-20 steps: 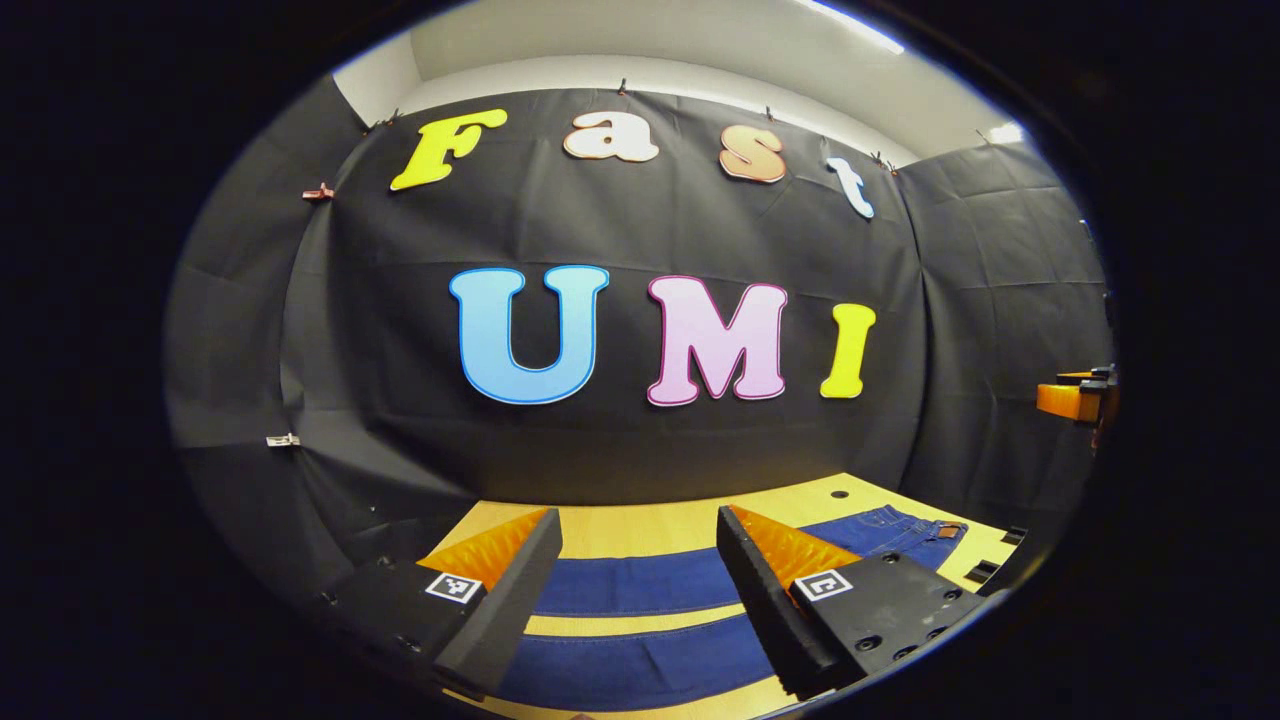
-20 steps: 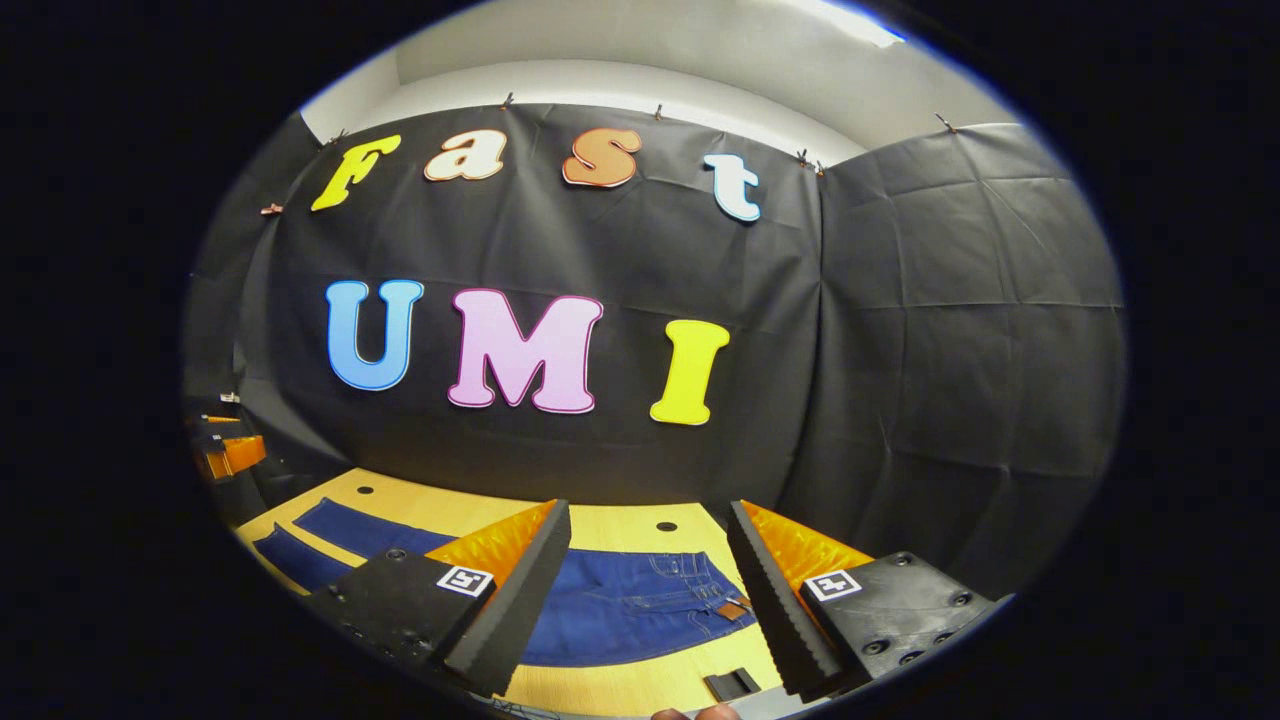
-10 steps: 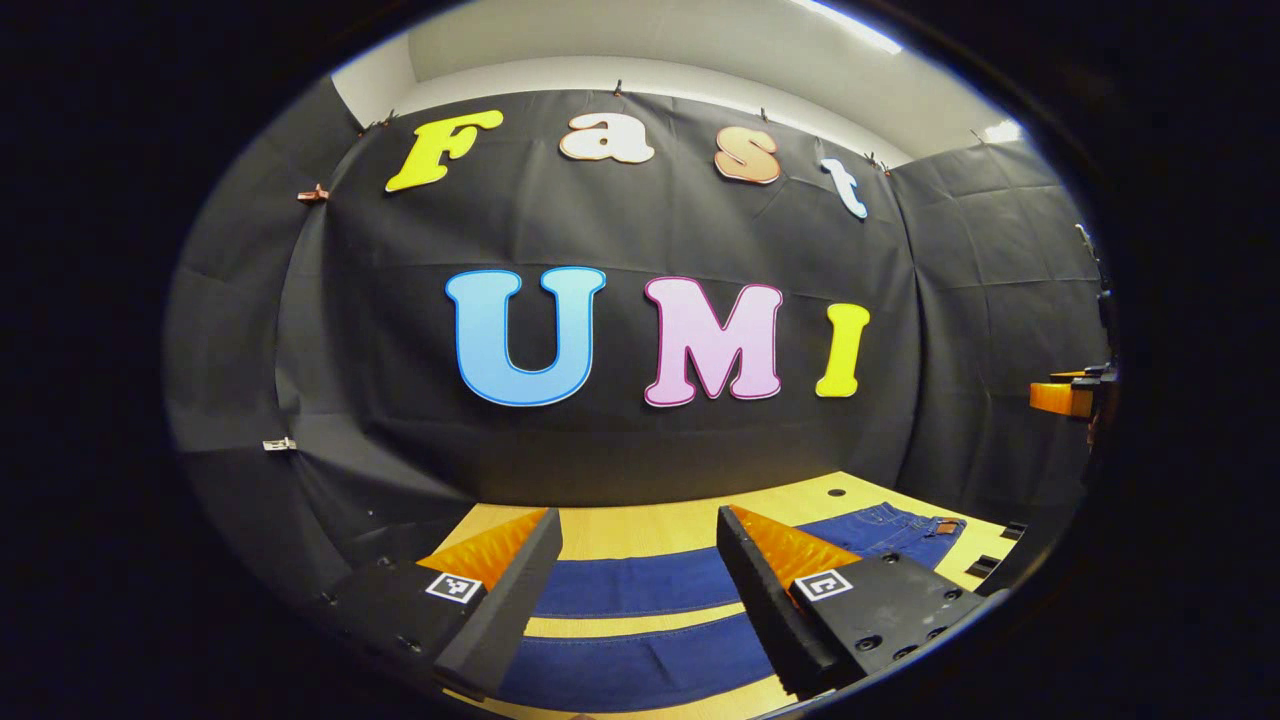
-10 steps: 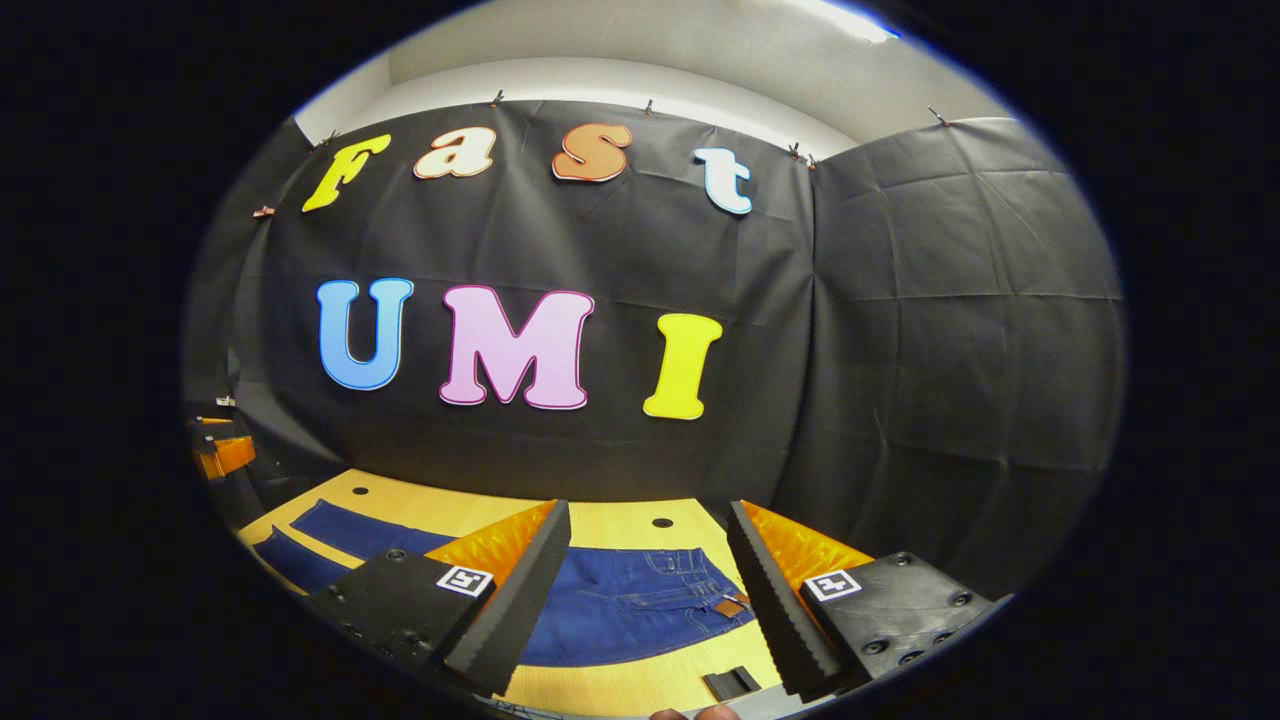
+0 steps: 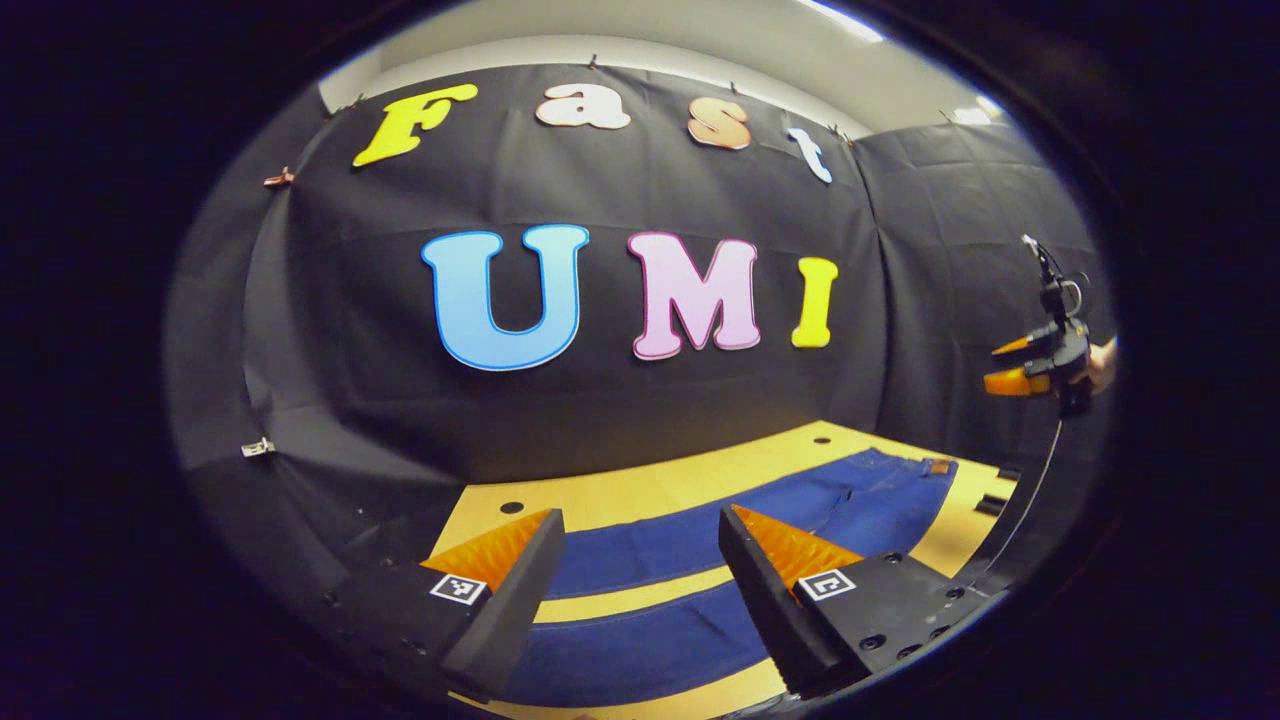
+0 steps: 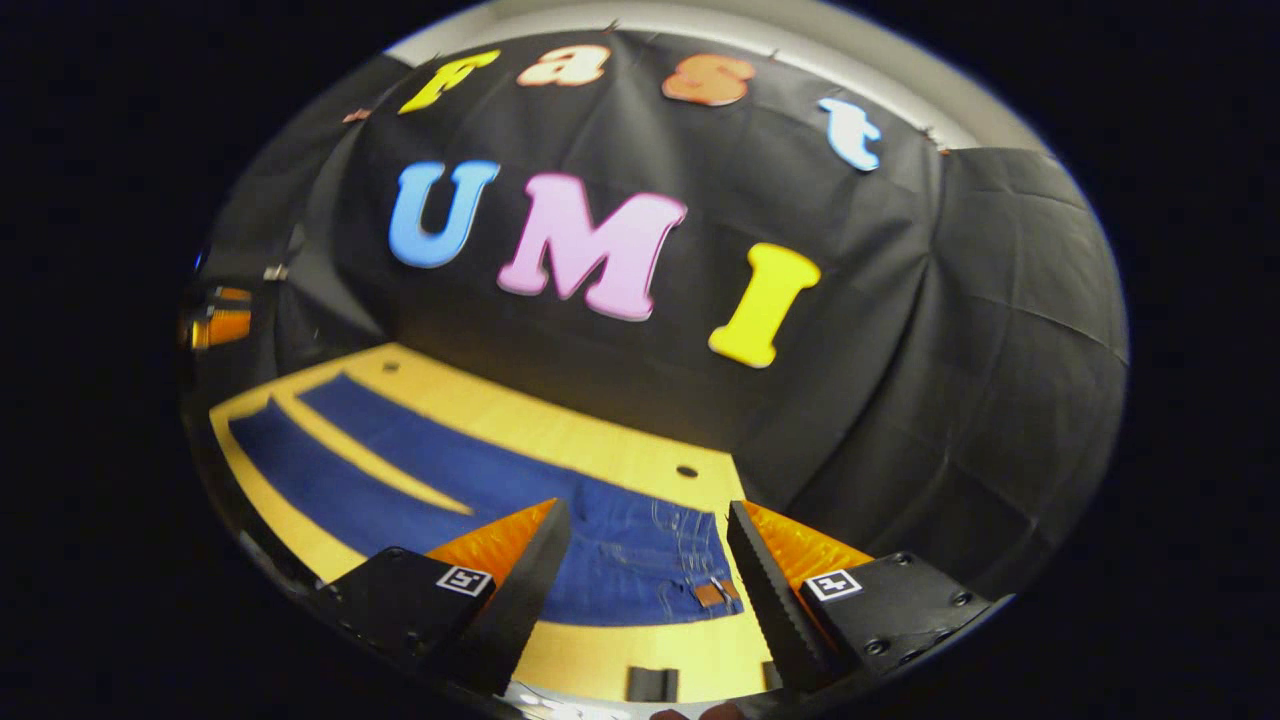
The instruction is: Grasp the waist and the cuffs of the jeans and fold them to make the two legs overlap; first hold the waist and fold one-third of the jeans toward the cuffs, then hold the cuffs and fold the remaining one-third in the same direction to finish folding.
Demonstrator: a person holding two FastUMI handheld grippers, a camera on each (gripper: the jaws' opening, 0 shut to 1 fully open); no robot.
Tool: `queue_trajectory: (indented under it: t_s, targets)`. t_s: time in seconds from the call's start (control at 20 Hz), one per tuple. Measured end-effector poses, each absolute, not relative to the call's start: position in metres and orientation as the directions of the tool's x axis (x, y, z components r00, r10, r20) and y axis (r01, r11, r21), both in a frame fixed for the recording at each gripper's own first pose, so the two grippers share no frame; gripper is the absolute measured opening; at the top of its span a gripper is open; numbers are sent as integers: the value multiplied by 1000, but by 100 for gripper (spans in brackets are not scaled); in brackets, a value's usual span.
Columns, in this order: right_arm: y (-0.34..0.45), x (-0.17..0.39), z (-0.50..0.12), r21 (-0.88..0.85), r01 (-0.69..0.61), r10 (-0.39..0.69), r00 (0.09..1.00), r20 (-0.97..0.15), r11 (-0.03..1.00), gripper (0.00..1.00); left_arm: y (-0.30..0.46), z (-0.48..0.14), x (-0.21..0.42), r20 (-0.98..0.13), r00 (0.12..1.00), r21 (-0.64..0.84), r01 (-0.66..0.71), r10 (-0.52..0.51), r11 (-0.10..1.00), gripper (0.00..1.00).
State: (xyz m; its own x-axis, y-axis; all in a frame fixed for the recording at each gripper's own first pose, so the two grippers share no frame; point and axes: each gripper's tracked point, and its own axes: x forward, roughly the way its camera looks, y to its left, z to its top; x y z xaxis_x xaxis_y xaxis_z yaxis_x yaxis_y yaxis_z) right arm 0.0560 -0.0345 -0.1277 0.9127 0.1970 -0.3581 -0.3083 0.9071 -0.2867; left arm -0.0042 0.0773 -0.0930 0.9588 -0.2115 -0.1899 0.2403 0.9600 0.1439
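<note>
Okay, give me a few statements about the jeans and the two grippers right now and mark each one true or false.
1. The jeans lie flat with the two legs spread apart. True.
2. The left gripper is shut on a cuff. False: its jaws are open above the legs.
3. The right gripper is open, over the waist end. True.
4. The jeans lie on a white cloth. False: they lie on the yellow table.

The wooden table stands against the black cloth wall, and three small round holes in the tabletop lie along the edge nearest that wall. A small dark block rests on the table at its near edge. Small clips pin the cloth above the table.
</note>
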Motion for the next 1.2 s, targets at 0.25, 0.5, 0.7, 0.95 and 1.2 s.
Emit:
queue_trajectory:
  t_s: [0.25, 0.5, 0.7, 0.95, 1.2]
  targets:
    - [-50, 68, -238, -324, -618, 276, 677, -682, 717, 98, 94, -195, -20, -509, 779, 239, 536, -365, 810, 98]
    - [-69, 93, -320, -261, -850, 214, 390, -895, 457, 98, 109, -268, -31, -750, 532, 191, 742, -392, 642, 98]
    - [-77, 106, -359, -149, -938, 158, 207, -966, 314, 98, 143, -316, -57, -924, 252, 90, 874, -287, 478, 98]
    - [-101, 113, -386, -71, -943, 95, 108, -990, 325, 98, 178, -357, -75, -990, 39, -13, 933, -135, 358, 98]
    - [-109, 103, -403, -5, -926, 29, 17, -999, 377, 99, 176, -352, -79, -994, 14, -35, 899, -109, 437, 95]
